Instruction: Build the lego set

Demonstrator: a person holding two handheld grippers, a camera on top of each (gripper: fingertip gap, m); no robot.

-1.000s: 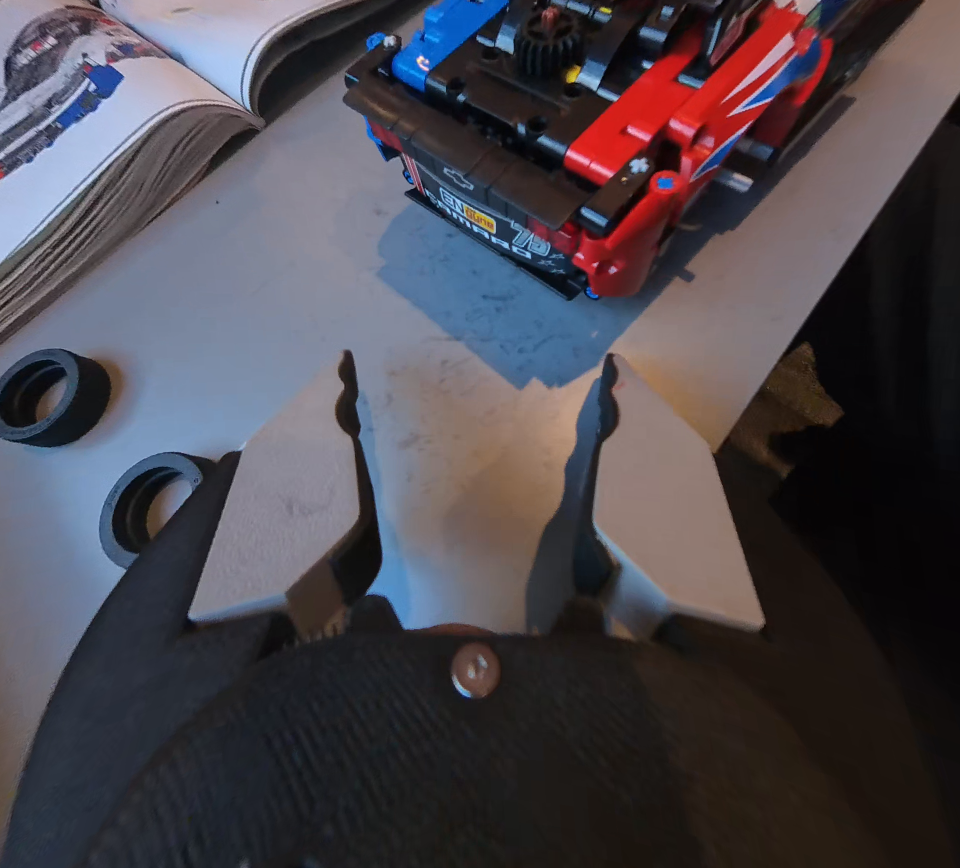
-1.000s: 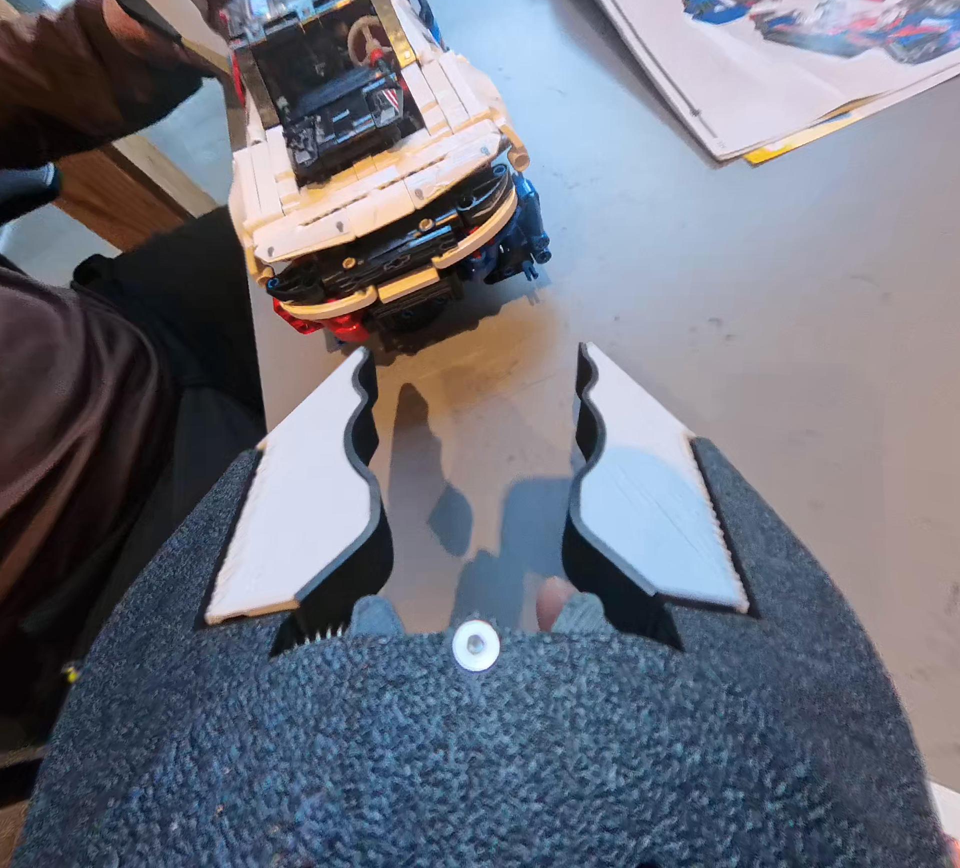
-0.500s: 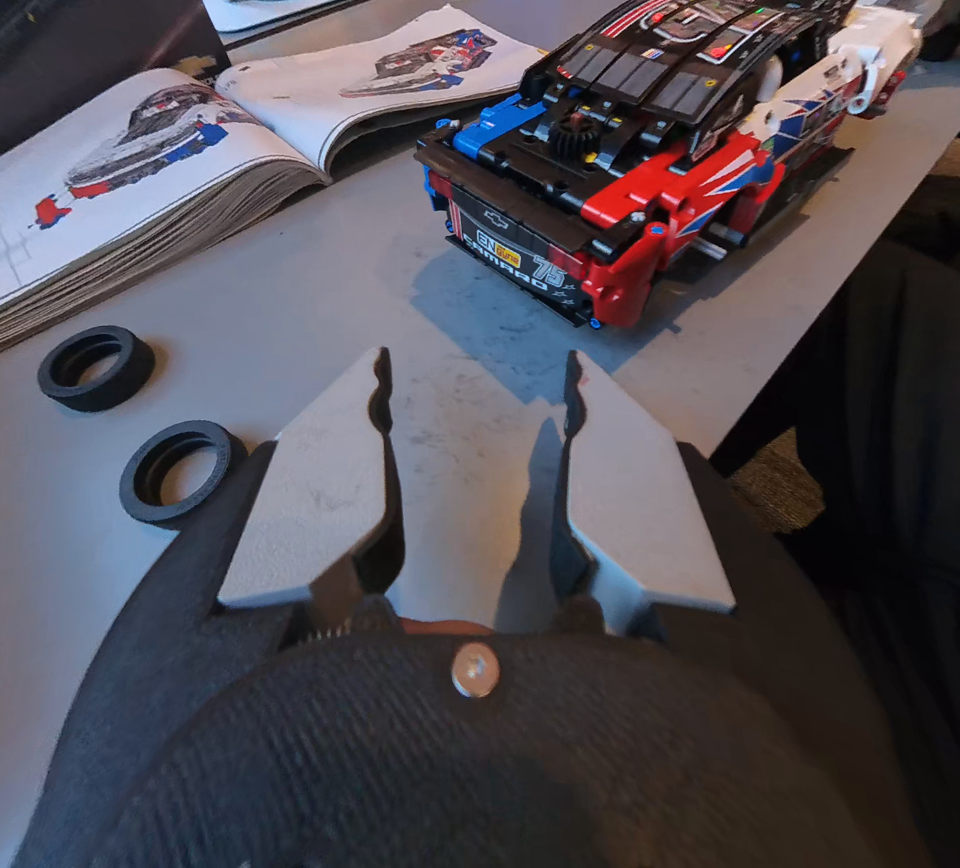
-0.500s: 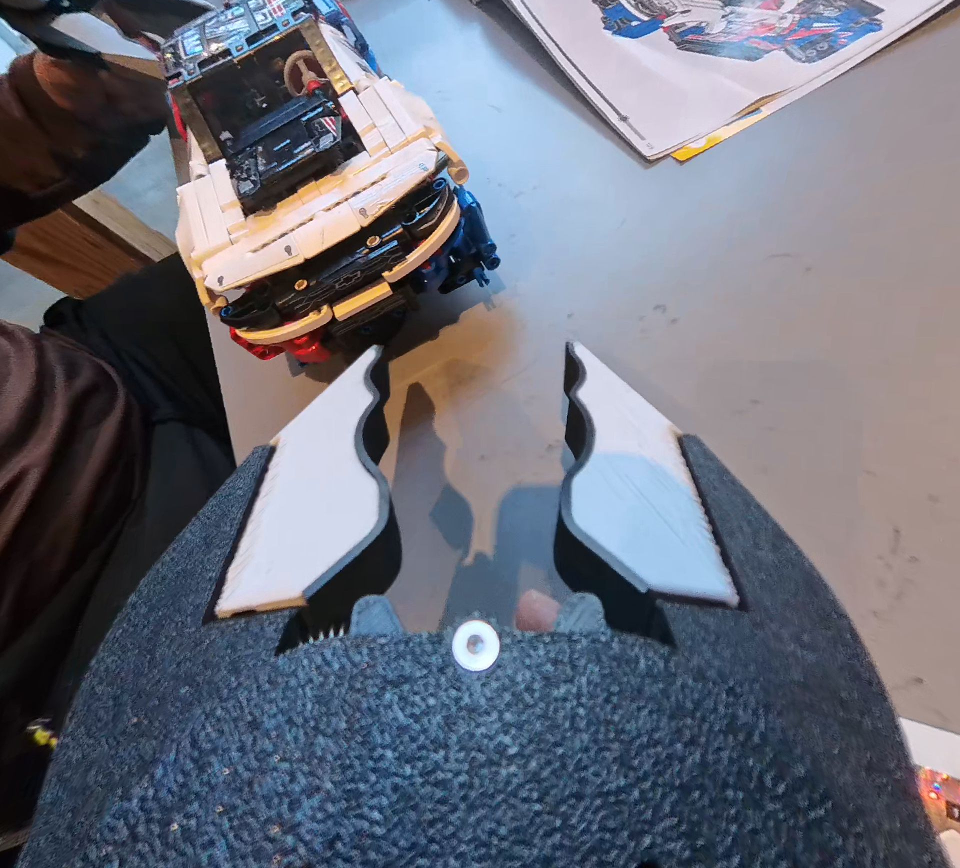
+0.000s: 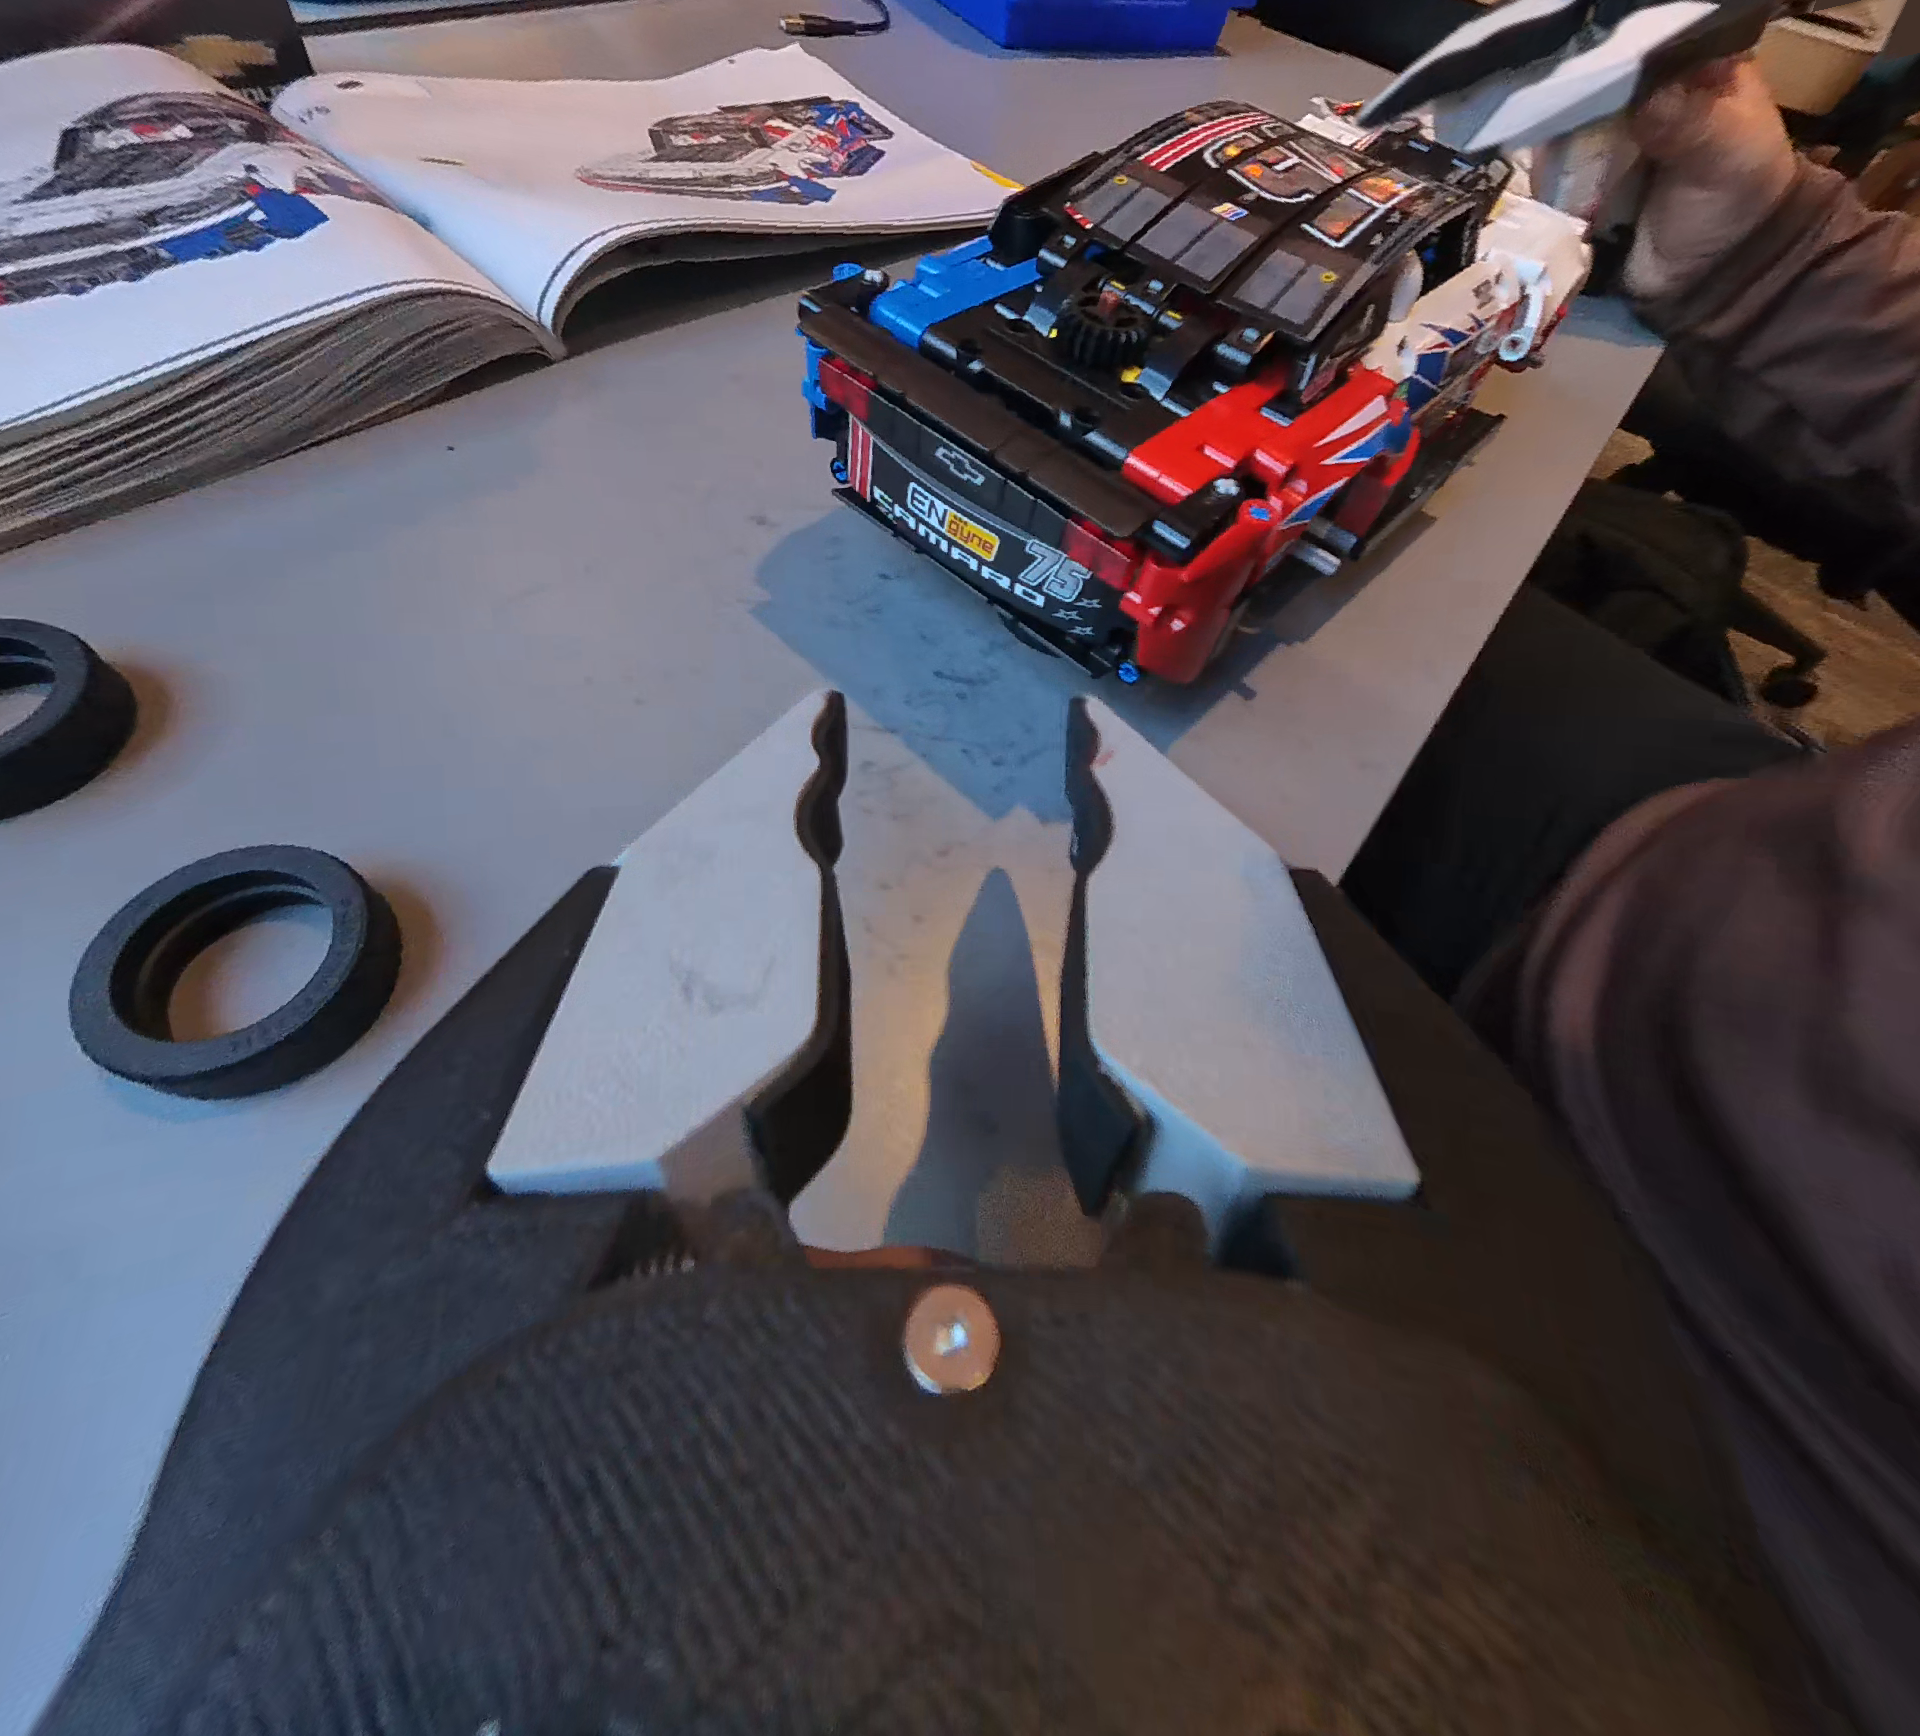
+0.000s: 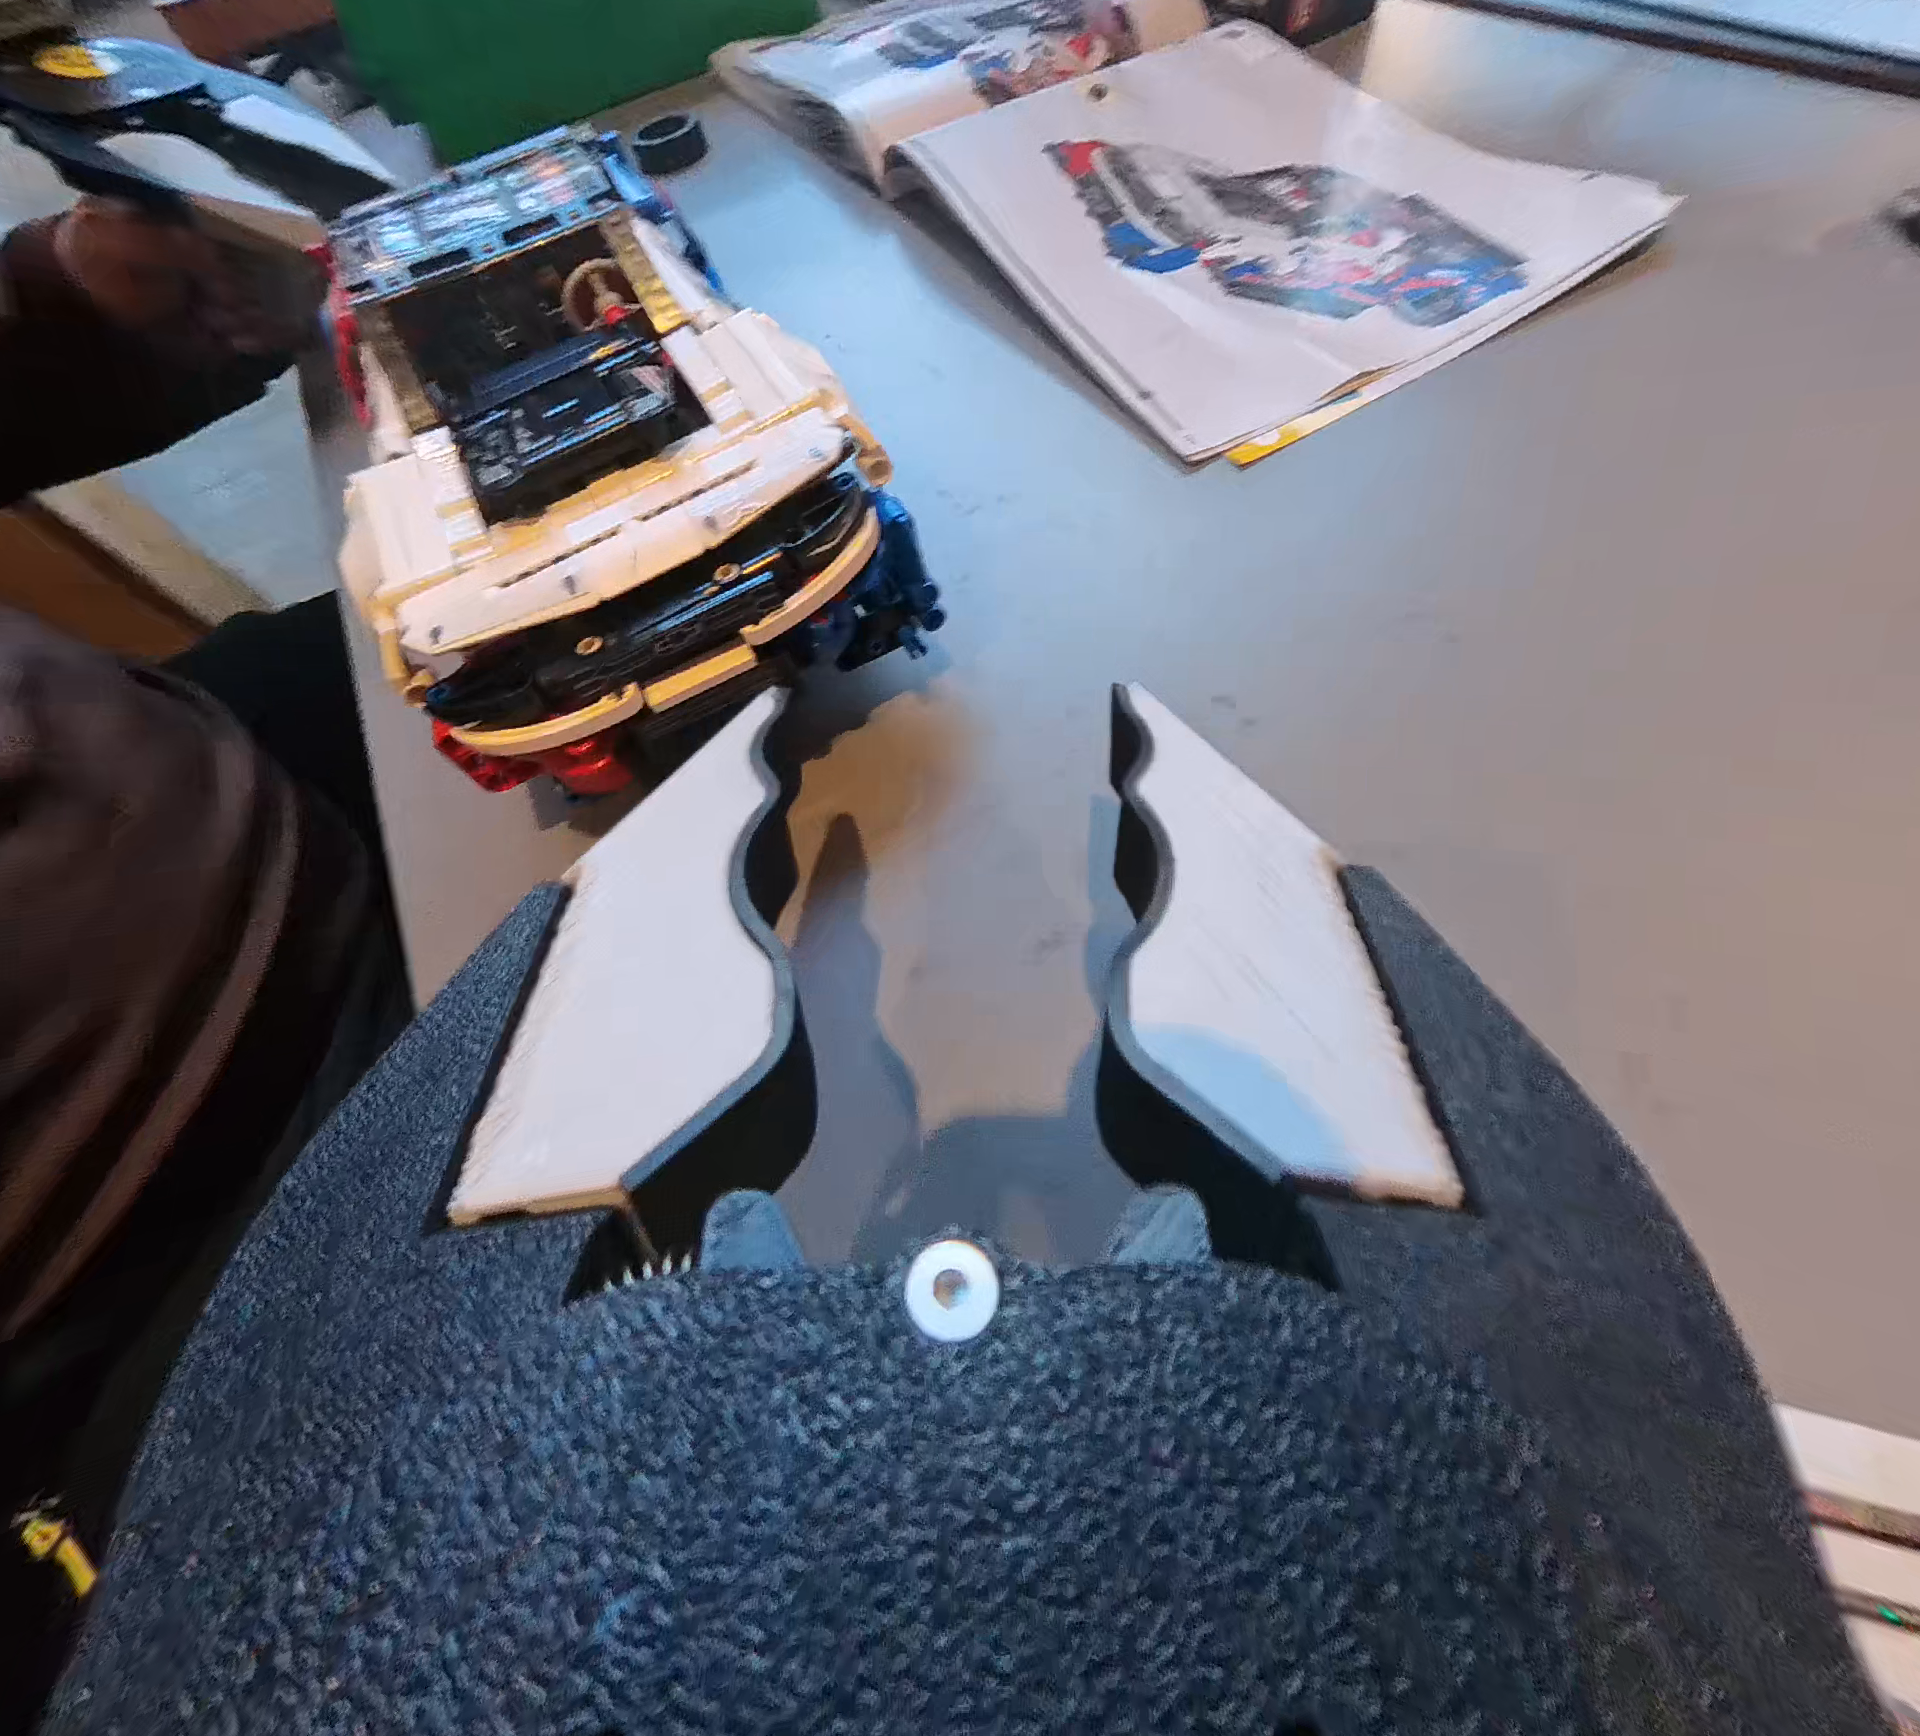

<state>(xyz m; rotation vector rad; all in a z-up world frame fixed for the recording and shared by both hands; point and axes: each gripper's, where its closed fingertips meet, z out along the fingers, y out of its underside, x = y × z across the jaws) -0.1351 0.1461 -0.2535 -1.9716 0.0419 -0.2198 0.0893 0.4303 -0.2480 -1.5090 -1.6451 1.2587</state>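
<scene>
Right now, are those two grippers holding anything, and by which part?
Nothing is held. The left gripper and the right gripper are both open over bare table, short of the lego car.

Bare table lies between the lego car and the open book. Two black tires sit left, maybe blocking.
</scene>
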